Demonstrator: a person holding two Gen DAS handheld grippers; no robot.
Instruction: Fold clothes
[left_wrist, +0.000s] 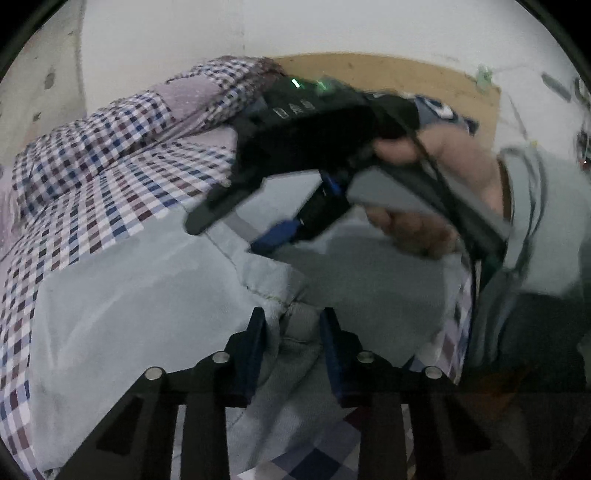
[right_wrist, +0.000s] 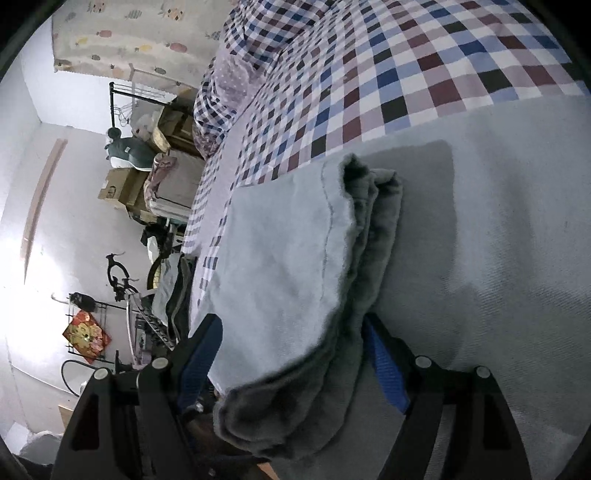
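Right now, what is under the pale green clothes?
The pale green garment lies on a checked bedsheet, which shows around it. Anything directly beneath the cloth is covered, so it cannot be seen.

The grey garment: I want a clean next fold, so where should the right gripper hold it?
On the stacked folded edge of the garment, coming from its open end as the right gripper does now; the bunched layers there give both fingers something thick to pinch.

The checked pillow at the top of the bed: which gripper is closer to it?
Right. The right gripper hangs just below the pillow. The left gripper is lower down, pinching the grey garment.
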